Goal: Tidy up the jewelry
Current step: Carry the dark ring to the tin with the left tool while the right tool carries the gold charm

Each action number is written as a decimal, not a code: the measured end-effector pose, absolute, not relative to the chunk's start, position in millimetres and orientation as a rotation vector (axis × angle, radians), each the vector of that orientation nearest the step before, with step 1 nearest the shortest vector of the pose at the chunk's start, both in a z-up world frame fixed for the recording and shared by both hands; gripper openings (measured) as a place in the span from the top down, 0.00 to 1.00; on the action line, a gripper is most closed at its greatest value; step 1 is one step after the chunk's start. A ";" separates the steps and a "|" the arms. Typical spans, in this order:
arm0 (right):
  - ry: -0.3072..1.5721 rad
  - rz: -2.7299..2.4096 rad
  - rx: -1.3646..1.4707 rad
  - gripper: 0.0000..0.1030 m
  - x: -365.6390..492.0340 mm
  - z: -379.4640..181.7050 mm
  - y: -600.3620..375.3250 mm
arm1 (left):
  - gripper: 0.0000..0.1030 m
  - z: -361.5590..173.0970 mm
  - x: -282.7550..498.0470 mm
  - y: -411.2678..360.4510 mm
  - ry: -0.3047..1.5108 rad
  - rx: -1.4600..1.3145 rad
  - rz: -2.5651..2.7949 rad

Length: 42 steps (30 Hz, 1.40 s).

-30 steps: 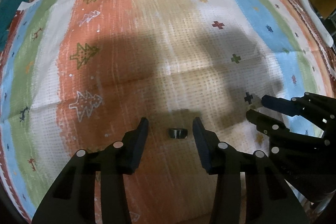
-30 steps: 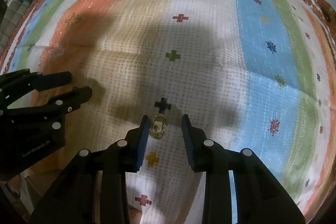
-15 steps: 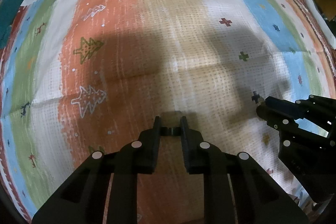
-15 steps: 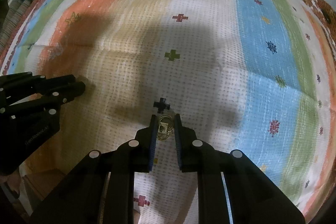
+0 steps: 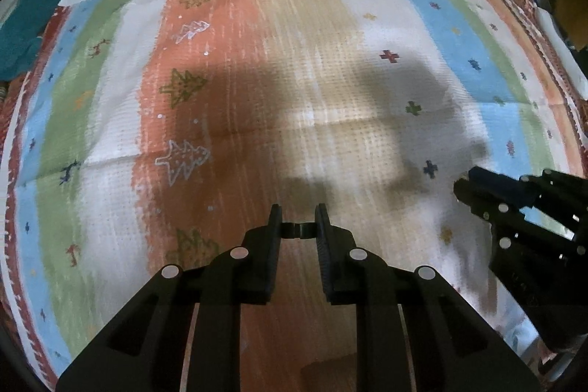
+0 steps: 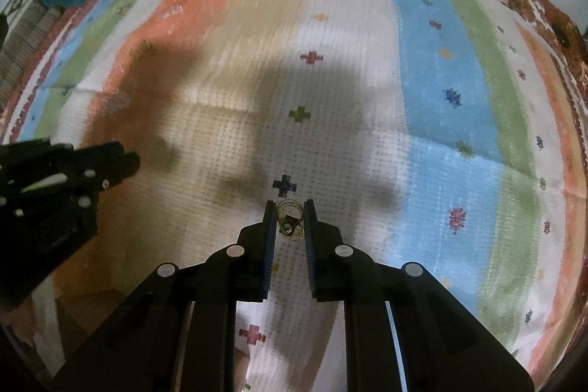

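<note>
Dark ring (image 5: 298,230) clamped edge-on between left gripper (image 5: 298,226) tips; gold ring (image 6: 289,221) pinched likewise in right gripper (image 6: 289,219). Both at 6 o'clock, clear of striped cloth (image 5: 294,61), probably for carrying. No tray visible.

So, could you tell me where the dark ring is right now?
In the left wrist view, the dark ring sits pinched in the left claw, above the striped cloth.

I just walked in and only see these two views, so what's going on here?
A person is sorting jewelry over a striped cloth with two hand-held grippers. The left gripper is shut on a dark ring. The right gripper is shut on a gold wire piece. No tray or box is in view.
</note>
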State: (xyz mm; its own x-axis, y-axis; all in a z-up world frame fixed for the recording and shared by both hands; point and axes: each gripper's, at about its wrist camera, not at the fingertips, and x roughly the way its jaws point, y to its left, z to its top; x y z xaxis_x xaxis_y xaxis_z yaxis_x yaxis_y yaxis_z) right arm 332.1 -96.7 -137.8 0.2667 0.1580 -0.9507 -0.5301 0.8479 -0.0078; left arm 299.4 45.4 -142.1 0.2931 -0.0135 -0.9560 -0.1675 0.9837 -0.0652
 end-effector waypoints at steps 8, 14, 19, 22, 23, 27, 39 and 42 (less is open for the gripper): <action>1.178 0.491 -0.327 0.85 321.2 -116.3 -101.1 | 0.83 -127.1 278.0 46.1 1.244 -0.172 0.138; 1.168 0.490 -0.319 0.85 315.3 -110.1 -100.8 | 0.83 -113.2 266.8 46.1 1.221 -0.185 0.141; 1.143 0.495 -0.308 0.85 305.3 -98.9 -103.8 | 0.83 -103.4 259.5 39.5 1.204 -0.175 0.133; 1.128 0.504 -0.301 0.85 298.5 -92.1 -105.0 | 0.83 -98.0 253.3 35.5 1.194 -0.173 0.125; 1.122 0.506 -0.303 0.85 296.1 -89.9 -105.0 | 0.83 -96.2 251.3 34.0 1.190 -0.172 0.123; 1.104 0.517 -0.302 0.85 288.4 -82.6 -106.7 | 0.83 -86.6 241.1 27.8 1.166 -0.170 0.109; 1.065 0.533 -0.275 0.85 263.4 -67.1 -116.1 | 0.83 -64.7 216.0 14.2 1.109 -0.160 0.088; 1.063 0.534 -0.271 0.85 258.9 -65.4 -118.1 | 0.83 -60.8 210.6 12.2 1.097 -0.163 0.085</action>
State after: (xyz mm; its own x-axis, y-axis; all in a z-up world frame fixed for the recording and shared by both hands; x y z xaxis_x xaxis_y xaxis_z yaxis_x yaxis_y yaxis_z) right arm 258.9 -118.1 -65.4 0.3763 0.2839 -0.8820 -0.5381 0.8418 0.0414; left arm 210.6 12.2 -60.8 0.4542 -0.0123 -0.8908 -0.1488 0.9848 -0.0894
